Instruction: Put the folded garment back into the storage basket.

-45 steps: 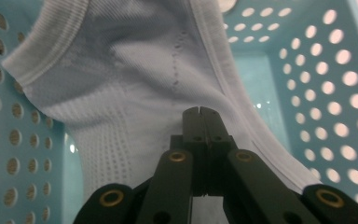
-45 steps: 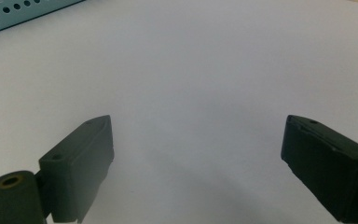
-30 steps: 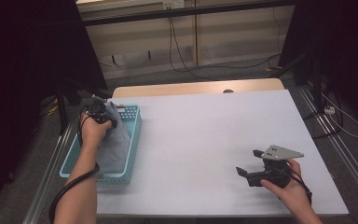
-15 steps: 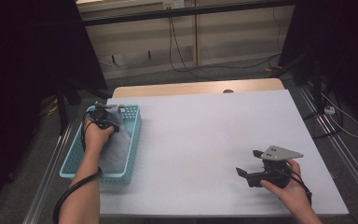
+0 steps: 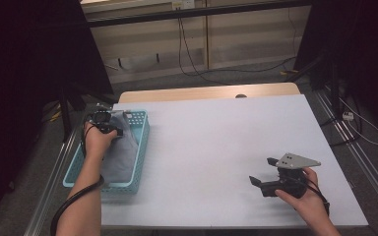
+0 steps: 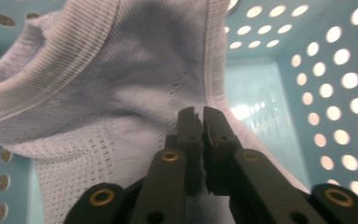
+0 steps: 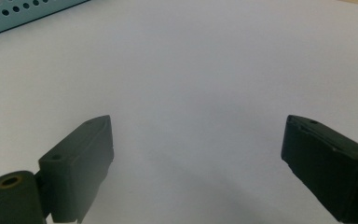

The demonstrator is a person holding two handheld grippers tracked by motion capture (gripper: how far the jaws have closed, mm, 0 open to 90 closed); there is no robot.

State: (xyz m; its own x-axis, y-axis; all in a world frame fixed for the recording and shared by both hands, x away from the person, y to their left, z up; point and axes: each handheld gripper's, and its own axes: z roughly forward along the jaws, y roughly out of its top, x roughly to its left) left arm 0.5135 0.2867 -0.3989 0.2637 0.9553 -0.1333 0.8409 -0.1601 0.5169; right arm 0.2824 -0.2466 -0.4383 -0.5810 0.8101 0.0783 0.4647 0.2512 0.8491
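Note:
A pale grey knit garment lies in the turquoise perforated basket at the table's left edge. My left gripper is over the basket's far end, held by a hand. In the left gripper view its jaws are pinched together on a fold of the garment, with only a thin slit between them and the basket wall behind. My right gripper rests low over the white table at the near right. It stands open with nothing between its jaws.
The basket's corner lies far off in the right gripper view. A wooden strip borders the table's far edge. Cables run across the floor behind, and dark stands flank both sides.
The left hand has shifted slightly at the basket's far end, and the garment is now bunched up against the gripper. The right hand and gripper have not moved.

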